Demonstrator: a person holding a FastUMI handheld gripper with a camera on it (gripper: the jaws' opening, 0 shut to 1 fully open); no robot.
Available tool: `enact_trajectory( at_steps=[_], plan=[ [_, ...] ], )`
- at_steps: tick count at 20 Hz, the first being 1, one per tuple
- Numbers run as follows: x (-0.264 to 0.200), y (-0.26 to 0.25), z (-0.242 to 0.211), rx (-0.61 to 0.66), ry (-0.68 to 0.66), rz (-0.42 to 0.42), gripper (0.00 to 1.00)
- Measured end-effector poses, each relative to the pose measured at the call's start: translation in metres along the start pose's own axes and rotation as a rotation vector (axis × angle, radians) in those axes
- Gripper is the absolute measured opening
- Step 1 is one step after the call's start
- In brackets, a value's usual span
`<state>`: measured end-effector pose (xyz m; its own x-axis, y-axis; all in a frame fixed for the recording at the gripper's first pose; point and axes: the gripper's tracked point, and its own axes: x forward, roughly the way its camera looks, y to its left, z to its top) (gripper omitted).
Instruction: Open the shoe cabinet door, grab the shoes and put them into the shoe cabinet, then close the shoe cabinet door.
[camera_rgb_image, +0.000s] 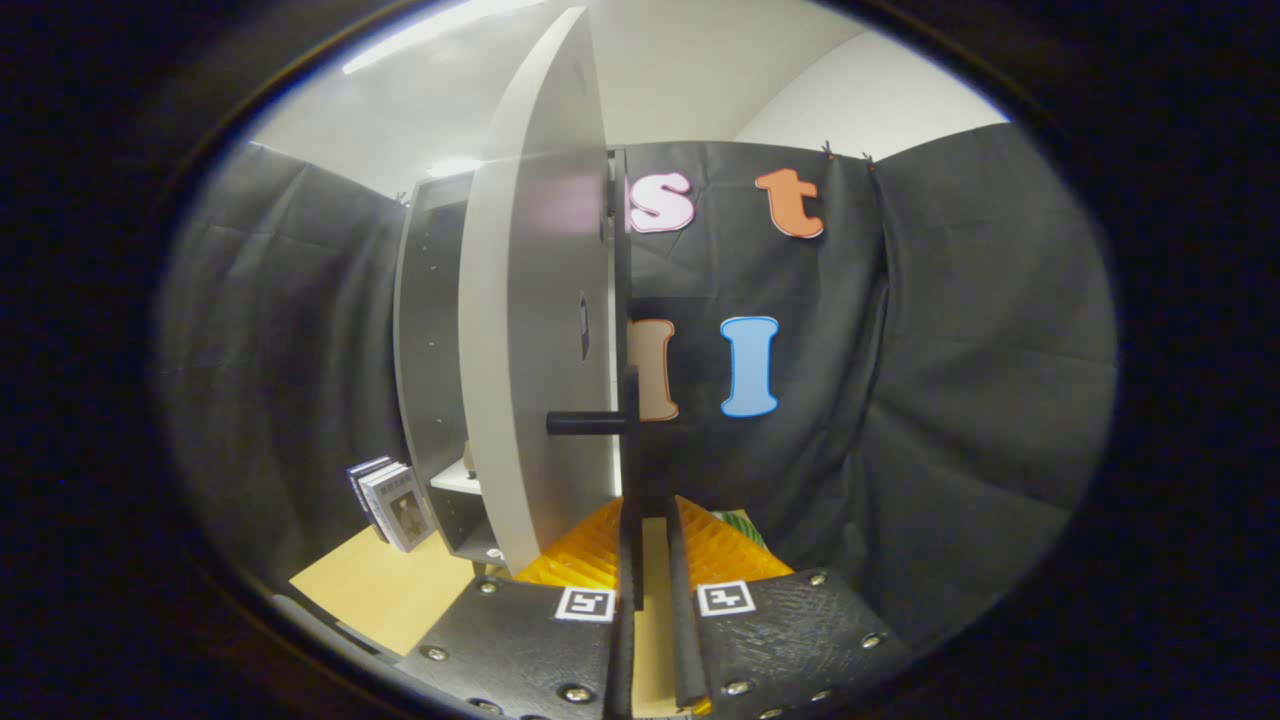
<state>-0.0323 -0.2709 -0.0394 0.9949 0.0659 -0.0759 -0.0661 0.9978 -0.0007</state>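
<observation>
The door (535, 330) of the cabinet (432, 350) stands swung out, edge-on toward the camera, its pale face running from just ahead of the tongs (648, 540) up past the top of the cabinet. A dark bar handle (585, 423) sticks out sideways from the door's edge — it sits directly above the fingertips (628, 530), beyond them, and whether anything touches it cannot be told. The tongs are drawn narrow, only a thin strip of tabletop (385, 590) showing between the two fingers; the door's dark edge rises in line with that gap, but a grip on it is not clear.

Left of the door the cabinet's dark interior is open to view, with a light shelf (455, 478) low inside. The cabinet rests on the wooden tabletop. Left of it — close to its foot — a few books (392, 503) lean upright against the black cloth wall (950, 380).
</observation>
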Motion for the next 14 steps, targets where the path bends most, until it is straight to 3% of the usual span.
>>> enact_trajectory(
  at_steps=[3,5,14],
  plan=[
    [0.002,-0.006,0.001,0.001,-0.006,0.016,0.17],
    [0.000,-0.006,0.002,-0.013,-0.005,0.015,0.24],
    [-0.035,-0.002,0.003,-0.032,-0.042,-0.064,0.20]
  ],
)
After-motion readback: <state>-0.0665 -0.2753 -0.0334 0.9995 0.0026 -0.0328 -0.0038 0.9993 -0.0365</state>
